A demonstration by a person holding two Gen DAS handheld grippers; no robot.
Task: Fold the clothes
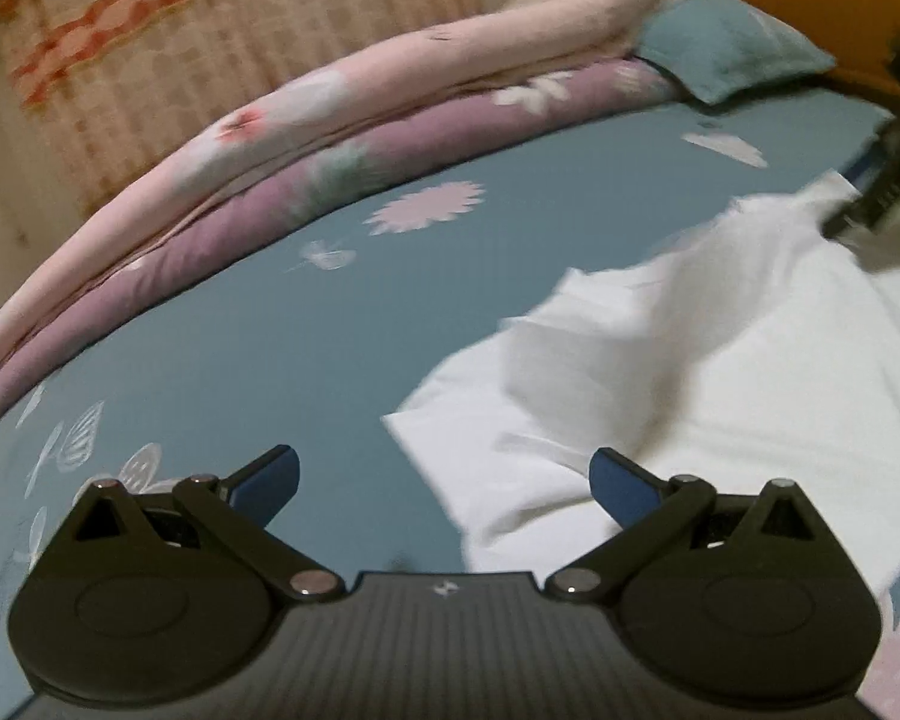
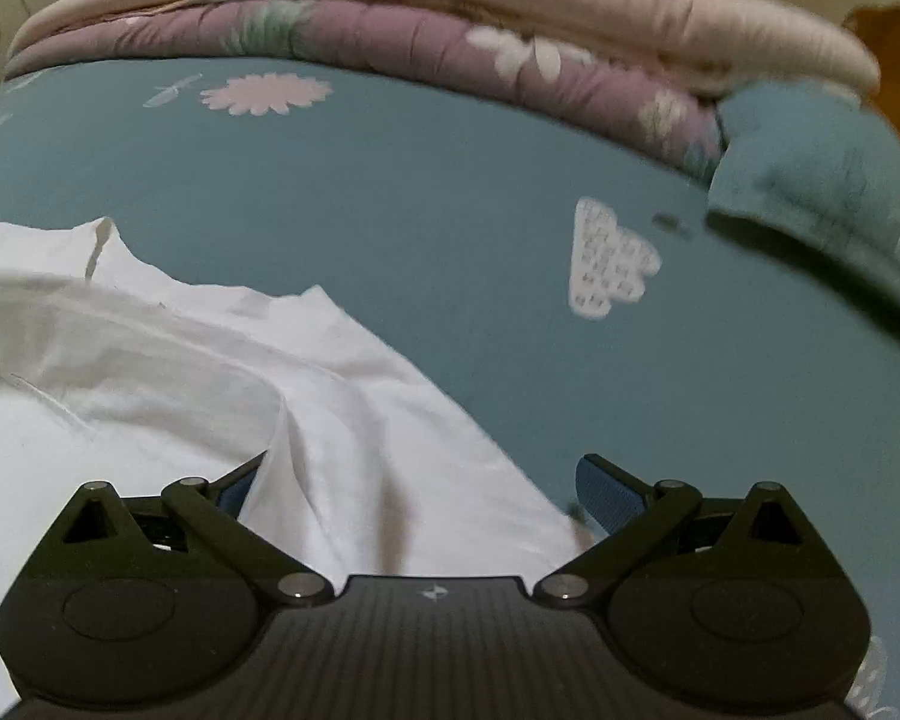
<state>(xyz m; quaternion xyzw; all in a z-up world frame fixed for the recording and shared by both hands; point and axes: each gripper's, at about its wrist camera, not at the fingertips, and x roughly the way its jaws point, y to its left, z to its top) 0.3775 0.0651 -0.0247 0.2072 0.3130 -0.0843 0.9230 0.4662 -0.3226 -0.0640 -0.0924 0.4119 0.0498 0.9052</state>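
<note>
My left tongs (image 1: 444,483) spread wide, nothing gripped, hovering over teal sheet (image 1: 282,324) just beside edge of white garment (image 1: 690,372). My right tongs (image 2: 417,483) also spread; white cloth fold sits between jaws, not pinched. Garment rumpled, lying flat-ish on bed, folded quilts (image 2: 390,18) behind. Judge: grasp stage, fold not yet made. Next: shift left onto hem, clamp both.
</note>
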